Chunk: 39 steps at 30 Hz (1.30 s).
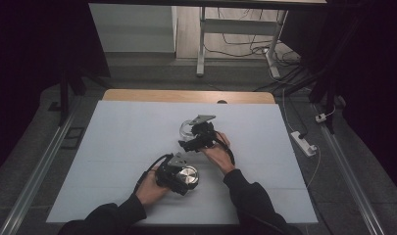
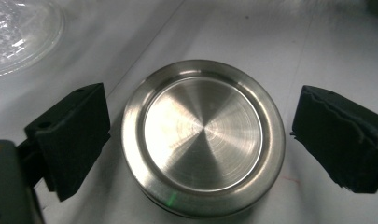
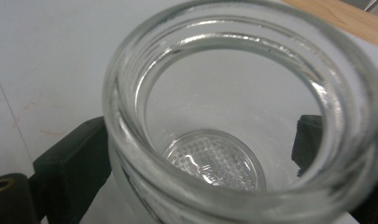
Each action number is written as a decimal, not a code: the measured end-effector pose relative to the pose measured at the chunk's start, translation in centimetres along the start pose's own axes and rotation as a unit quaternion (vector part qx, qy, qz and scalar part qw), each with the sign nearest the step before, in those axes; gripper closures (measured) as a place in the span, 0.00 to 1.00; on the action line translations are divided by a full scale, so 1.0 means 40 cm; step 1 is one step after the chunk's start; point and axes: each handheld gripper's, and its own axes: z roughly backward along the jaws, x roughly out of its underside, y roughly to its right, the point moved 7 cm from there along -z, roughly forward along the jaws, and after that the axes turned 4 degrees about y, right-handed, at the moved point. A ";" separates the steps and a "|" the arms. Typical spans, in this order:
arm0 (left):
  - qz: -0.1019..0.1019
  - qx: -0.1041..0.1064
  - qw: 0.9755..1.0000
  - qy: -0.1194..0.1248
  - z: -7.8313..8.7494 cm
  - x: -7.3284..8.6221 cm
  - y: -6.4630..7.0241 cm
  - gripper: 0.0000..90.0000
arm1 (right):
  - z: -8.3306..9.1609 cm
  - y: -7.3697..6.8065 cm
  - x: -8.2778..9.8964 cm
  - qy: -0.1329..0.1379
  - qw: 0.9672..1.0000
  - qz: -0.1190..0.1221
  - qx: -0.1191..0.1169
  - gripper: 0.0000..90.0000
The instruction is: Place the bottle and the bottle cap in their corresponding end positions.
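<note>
We have a clear glass jar (image 3: 233,140) between the right tongs (image 1: 192,138), whose jaws press its wall on either side just below the threaded rim; its mouth opens toward the camera and its long axis runs away from the tongs, down to the dimpled base. We judge it stiff, slick and breakable, best held on the wall under the rim. The left tongs (image 1: 179,177) stand wide open around a round steel lid (image 2: 203,135), touching neither edge. It lies flat on the white surface (image 1: 122,142), looks light and rigid, and we would pinch its rim across the middle.
</note>
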 end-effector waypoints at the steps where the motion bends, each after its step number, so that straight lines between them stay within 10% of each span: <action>1: 0.001 0.001 1.000 0.003 0.002 0.000 0.000 0.04 | 0.004 0.000 -0.002 0.001 1.000 -0.002 -0.001 0.04; 39: 0.046 0.081 0.994 0.057 0.152 0.010 -0.007 0.00 | 0.104 -0.033 0.007 -0.009 1.000 -0.010 -0.009 0.00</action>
